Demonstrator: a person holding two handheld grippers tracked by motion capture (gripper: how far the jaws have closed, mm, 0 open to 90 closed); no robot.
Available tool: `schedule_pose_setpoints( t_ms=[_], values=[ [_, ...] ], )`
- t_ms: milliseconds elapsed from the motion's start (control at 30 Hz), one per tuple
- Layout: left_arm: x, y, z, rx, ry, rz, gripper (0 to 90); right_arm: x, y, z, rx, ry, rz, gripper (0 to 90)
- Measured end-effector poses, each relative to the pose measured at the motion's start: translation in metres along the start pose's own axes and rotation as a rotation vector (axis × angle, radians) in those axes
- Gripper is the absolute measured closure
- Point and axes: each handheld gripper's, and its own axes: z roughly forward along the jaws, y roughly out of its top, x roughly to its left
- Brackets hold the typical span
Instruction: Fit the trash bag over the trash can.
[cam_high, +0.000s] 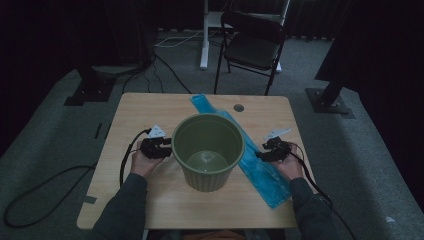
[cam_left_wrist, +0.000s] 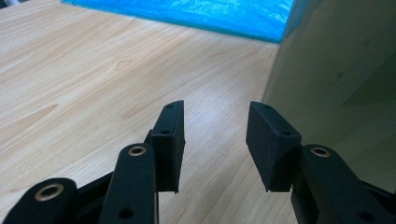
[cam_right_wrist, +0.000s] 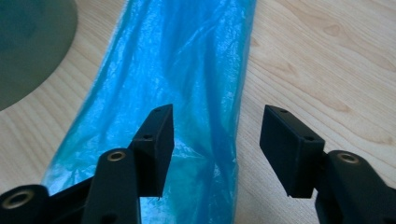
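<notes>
Pale wood table (cam_high: 150, 200) carries a green pot (cam_high: 207, 150) at centre, with a blue plastic bag (cam_high: 260, 172) running from twelve o'clock down to four. Left claw (cam_high: 167, 148) sits spread at the pot's nine o'clock, pinching nothing; right claw (cam_high: 262, 154) spread over the bag at three. Grey carpet (cam_high: 55, 150) and a black chair (cam_high: 252, 45) lie beyond.
</notes>
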Motion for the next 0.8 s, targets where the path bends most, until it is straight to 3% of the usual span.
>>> schedule_pose_setpoints(
  t_ms=[533,800],
  values=[
    [0.0,0.001,-0.003,-0.018,0.004,-0.001,56.1,-0.005,-0.002,0.019,0.051,0.003,0.041,42.3],
    [0.0,0.001,-0.002,-0.02,-0.002,-0.004,56.1,-0.003,-0.001,0.025,0.061,0.016,0.035,46.5]
  ],
)
